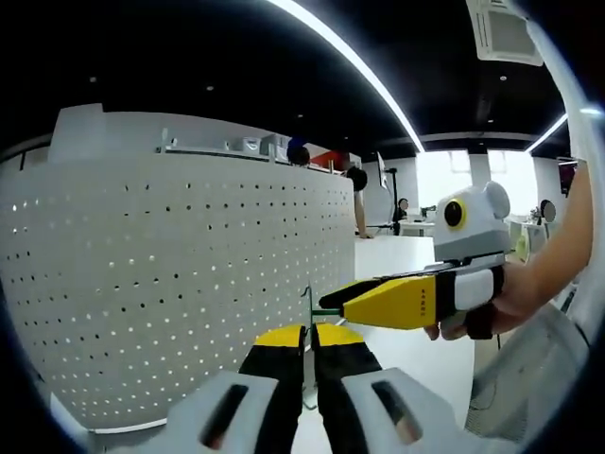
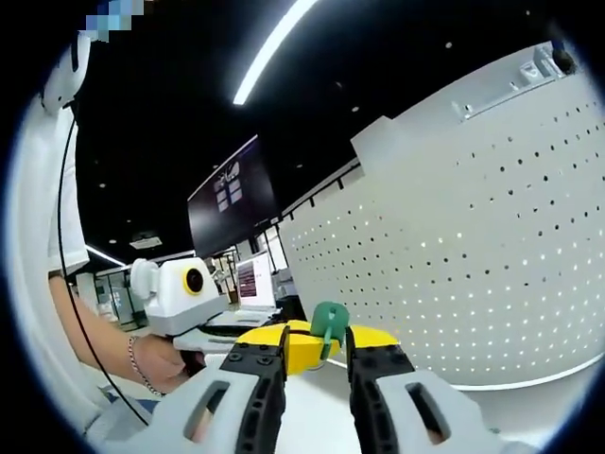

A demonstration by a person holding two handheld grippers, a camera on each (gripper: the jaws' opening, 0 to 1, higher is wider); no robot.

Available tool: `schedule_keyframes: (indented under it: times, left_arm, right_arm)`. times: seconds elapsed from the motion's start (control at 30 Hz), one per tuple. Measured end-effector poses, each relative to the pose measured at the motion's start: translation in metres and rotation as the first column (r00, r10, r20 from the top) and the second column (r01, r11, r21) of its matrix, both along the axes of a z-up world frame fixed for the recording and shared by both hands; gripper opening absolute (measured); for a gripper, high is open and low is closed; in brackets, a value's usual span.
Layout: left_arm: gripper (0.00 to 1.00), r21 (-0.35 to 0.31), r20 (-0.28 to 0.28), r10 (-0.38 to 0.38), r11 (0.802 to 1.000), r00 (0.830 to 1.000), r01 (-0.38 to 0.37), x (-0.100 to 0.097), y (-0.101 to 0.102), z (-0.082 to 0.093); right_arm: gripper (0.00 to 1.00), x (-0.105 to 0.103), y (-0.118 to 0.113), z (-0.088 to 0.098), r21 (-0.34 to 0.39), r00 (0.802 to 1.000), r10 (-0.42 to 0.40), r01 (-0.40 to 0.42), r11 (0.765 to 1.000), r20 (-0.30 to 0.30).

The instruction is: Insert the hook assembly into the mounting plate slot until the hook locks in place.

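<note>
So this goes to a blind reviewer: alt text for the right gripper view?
The right gripper pinches a green hook between its black jaws, beside the left gripper's yellow tips, before a white perforated panel.

Support surface: white tabletop [image 1: 416, 355], seen below and beyond the jaws in the left gripper view; also visible as a pale strip [image 2: 317, 416] between the jaws in the right gripper view.
Standing on it: white perforated panel [image 1: 180, 284], upright, its lower edge meeting the tabletop (the panel's curve is lens distortion).
Panel position: left of the tabletop in the left gripper view; right [image 2: 473, 255] in the right gripper view.
Panel face: regular rows of small round holes.
</note>
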State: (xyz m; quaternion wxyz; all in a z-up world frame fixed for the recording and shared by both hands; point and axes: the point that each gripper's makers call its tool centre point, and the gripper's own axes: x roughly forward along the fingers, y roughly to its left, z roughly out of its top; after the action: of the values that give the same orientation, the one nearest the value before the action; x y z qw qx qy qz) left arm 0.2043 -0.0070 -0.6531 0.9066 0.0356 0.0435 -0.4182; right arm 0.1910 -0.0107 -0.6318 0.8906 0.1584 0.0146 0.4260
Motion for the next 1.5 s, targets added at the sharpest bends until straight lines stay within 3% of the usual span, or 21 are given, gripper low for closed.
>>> schedule_keyframes:
  times: [0.2, 0.57, 1.5]
  left_arm:
    - [0.02, -0.004, -0.001, 0.002, 1.000, 1.000, -0.002, 0.000, -0.001, 0.001]
    - [0.02, 0.002, 0.002, 0.000, 1.000, 1.000, 0.000, 0.000, -0.002, 0.001]
    - [0.02, 0.022, 0.010, 0.030, 0.999, 0.999, -0.030, 0.002, -0.001, 0.002]
  right_arm:
    - [0.11, 0.002, 0.002, 0.001, -0.017, 1.000, -0.002, 0.003, 1.000, 0.012]
    - [0.04, 0.008, 0.001, 0.000, -0.035, 1.000, -0.017, 0.018, 0.999, 0.008]
    - [0.01, 0.012, 0.003, -0.004, -0.060, 0.997, -0.077, 0.076, 0.995, -0.018]
